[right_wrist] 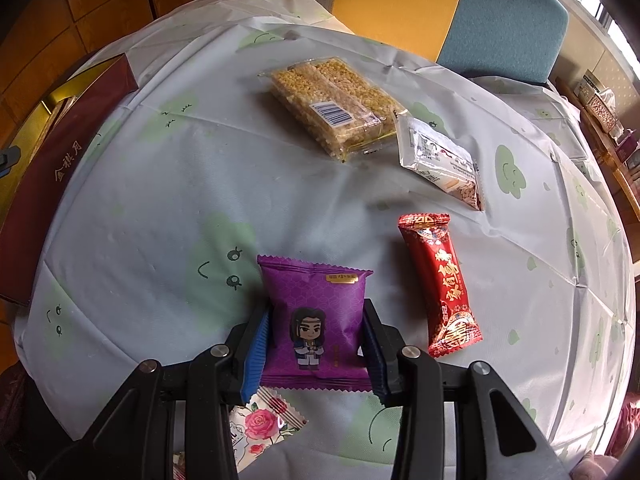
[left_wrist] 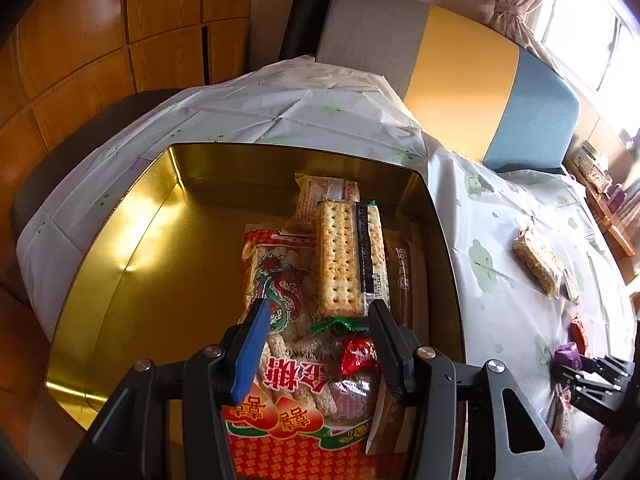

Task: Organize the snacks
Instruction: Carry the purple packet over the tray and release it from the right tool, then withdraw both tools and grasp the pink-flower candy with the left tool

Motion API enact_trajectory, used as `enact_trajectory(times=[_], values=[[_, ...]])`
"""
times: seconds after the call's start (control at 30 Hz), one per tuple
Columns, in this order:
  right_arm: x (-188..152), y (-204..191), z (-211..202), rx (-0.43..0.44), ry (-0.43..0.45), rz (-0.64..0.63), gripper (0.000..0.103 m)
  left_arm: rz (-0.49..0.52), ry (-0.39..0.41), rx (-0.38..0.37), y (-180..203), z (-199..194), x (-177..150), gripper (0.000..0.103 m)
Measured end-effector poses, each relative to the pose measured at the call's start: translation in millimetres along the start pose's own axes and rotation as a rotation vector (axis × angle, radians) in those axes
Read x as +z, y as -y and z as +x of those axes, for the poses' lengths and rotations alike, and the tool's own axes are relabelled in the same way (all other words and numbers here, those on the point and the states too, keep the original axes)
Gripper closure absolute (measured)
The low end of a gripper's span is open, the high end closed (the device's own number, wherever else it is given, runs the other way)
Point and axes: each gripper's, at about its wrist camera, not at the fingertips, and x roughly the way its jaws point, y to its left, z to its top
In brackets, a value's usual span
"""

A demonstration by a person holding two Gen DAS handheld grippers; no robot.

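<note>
Seemingly pinched, purple cartoon-figure snack packet [right_wrist: 318, 322] has crimped edges.

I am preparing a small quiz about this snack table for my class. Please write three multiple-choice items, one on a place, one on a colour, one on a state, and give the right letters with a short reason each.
1. Where does the cracker pack lie?
A. in the gold tin
B. on the tablecloth
C. on the chair

2. What colour is the long candy wrapper beside the packet with the cartoon figure?
A. green
B. red
C. white

3. What is the state of the right claw?
A. open over bare cloth
B. shut on the purple packet
C. holding the puffed rice bar

Answers:
1 A, the crackers rest on other snacks inside the gold tin.
2 B, the wrapper is red with gold print.
3 B, both pads press the sides of the purple packet, while the puffed rice bar lies apart, farther off on the tablecloth.
</note>
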Motion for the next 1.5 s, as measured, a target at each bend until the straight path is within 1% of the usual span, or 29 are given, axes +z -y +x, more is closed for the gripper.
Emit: enact_trajectory(times=[0.3,0.47,0.57,0.73,0.83,0.93,1.0,1.13,1.27,1.4,1.5], values=[[-2,0,-1,-0.005,0.000,0.013,0.061,0.029,0.028,0.012,-2,-25,-17,0.051],[5,-1,-1,-0.026,-0.031,0.041,0.063,0.019,0.032,0.022,-12,-32,-23,0.051],[8,-3,-3,-0.048,-0.035,0.064,0.064,0.006,0.035,0.028,-21,-34,-26,0.051],[16,-9,-18,-0.009,0.017,0.119,0.064,-0.019,0.035,0.042,-34,-35,-30,0.051],[23,-23,-31,0.060,0.044,0.122,0.064,-0.036,0.036,0.046,-41,-36,-31,0.051],[30,-46,-44,0.135,0.072,0.091,0.064,-0.061,0.042,0.053,-50,-37,-30,0.051],[34,-65,-54,0.208,0.085,0.068,0.064,-0.078,0.048,0.062,-56,-38,-28,0.051],[41,-113,-75,0.359,0.120,-0.007,0.064,-0.117,0.063,0.084,-72,-41,-26,0.051],[45,-169,-92,0.467,0.150,-0.098,0.063,-0.138,0.071,0.101,-83,-42,-25,0.051],[45,-210,-84,0.508,0.136,-0.186,0.060,-0.152,0.066,0.102,-91,-41,-27,0.051],[40,-228,-71,0.456,0.100,-0.229,0.059,-0.149,0.062,0.102,-91,-39,-28,0.051]])
